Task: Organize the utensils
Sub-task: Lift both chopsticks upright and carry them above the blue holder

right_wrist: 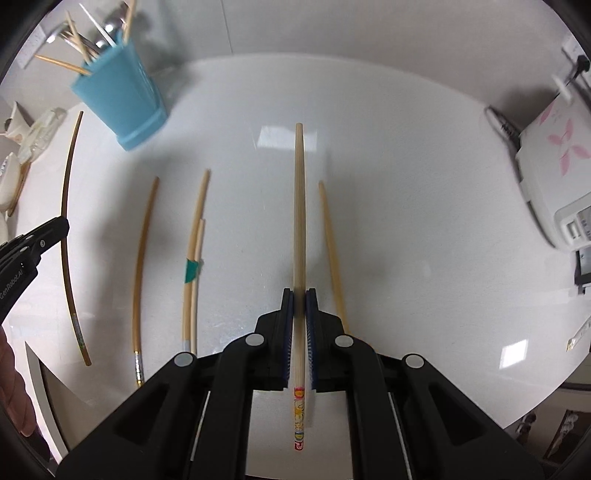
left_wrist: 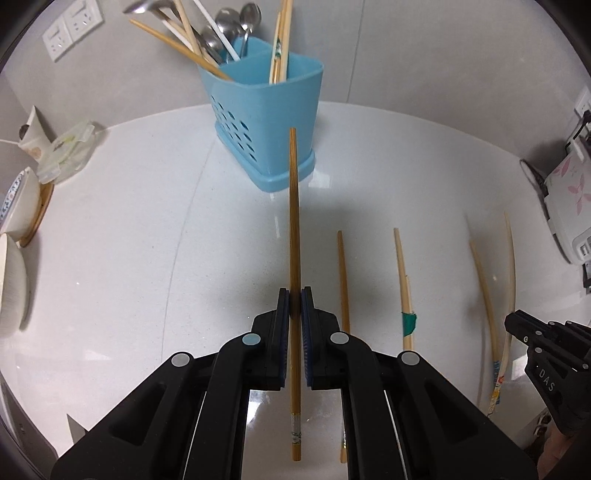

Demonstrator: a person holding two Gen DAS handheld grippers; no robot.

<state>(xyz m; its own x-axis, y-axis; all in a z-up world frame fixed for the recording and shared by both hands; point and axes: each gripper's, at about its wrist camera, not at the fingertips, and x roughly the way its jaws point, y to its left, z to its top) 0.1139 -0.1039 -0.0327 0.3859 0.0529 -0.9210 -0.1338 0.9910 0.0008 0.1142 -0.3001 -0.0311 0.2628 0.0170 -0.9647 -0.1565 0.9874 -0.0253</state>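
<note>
1. Chopsticks are the utensils here, most lying loose on the white bench [left_wrist: 129, 229], laid roughly side by side in front of the blue holder [left_wrist: 266, 122].
2. Left gripper [left_wrist: 294, 295] is clenched on a dark bamboo chopstick [left_wrist: 293, 206], pads pressing it from both sides; its far tip points at the blue holder, and its near end carries a small printed band.
3. Right gripper [right_wrist: 299, 295] is clenched on a pale chopstick [right_wrist: 299, 206], a lighter wood with a bright red and yellow pattern at the near end.
4. Just right of the pale chopstick, further from the blue holder, a plain tan chopstick [right_wrist: 332, 251] lies on the bench.
5. Between the pale chopstick and the blue holder lies a taped pair [right_wrist: 194, 258]: two light sticks bound with green tape, one shorter than the other.
6. Nearer the holder's side again lies a golden chopstick [right_wrist: 142, 266] with a shiny band at its near end.
7. Blue holder stands upright at the back of the bench, a plastic caddy with round holes in its lower wall and more than one compartment.
8. Inside the blue holder, metal spoons [left_wrist: 236, 26] and several chopsticks lean at different angles, along with a white stick.
9. Well to the left of the blue holder sit white bowls [left_wrist: 18, 214] and a clear lidded box [left_wrist: 68, 149].
10. Well to its right stands a white appliance [left_wrist: 569, 199] with pink flowers.
</note>
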